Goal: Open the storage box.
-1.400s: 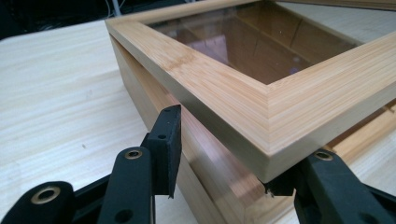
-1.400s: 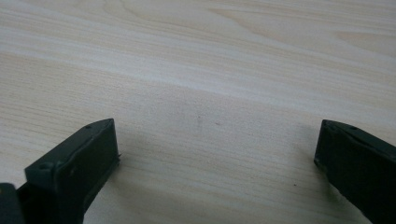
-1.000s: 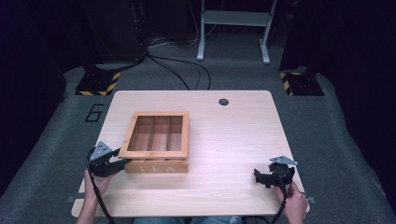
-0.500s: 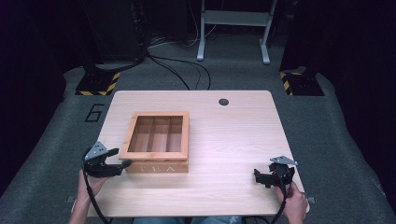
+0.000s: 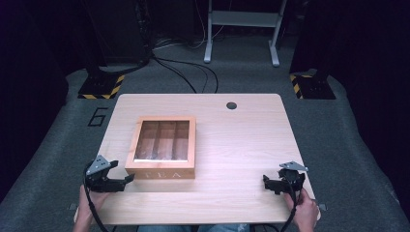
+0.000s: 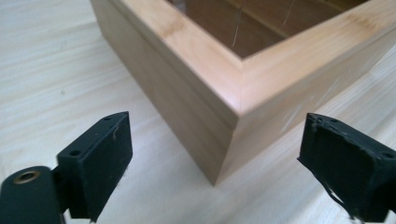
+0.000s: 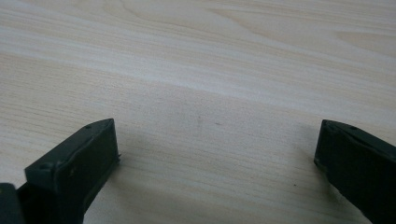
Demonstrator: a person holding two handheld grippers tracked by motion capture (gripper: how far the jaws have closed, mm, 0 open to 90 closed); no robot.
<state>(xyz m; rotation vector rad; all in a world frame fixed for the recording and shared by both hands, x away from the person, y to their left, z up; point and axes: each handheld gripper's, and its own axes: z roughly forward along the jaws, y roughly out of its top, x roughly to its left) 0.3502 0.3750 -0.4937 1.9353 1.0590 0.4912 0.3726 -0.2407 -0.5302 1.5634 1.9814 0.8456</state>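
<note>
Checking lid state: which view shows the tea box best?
High view: the whole tea box shows, glass lid down, dividers and TEA lettering visible. Left gripper view gives just its near corner between the open left tool. Right gripper view faces bare table.

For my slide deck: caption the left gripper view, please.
Open left gripper faces the near corner of the wooden tea box on the table.

The box point(image 5: 164, 147) sits on the table point(image 5: 241, 140), left of centre; the left gripper point(image 5: 121, 180) lies just beside its near left corner, apart from it; the right gripper point(image 5: 271, 184) rests near the table's near right corner, well apart from the box.
</note>
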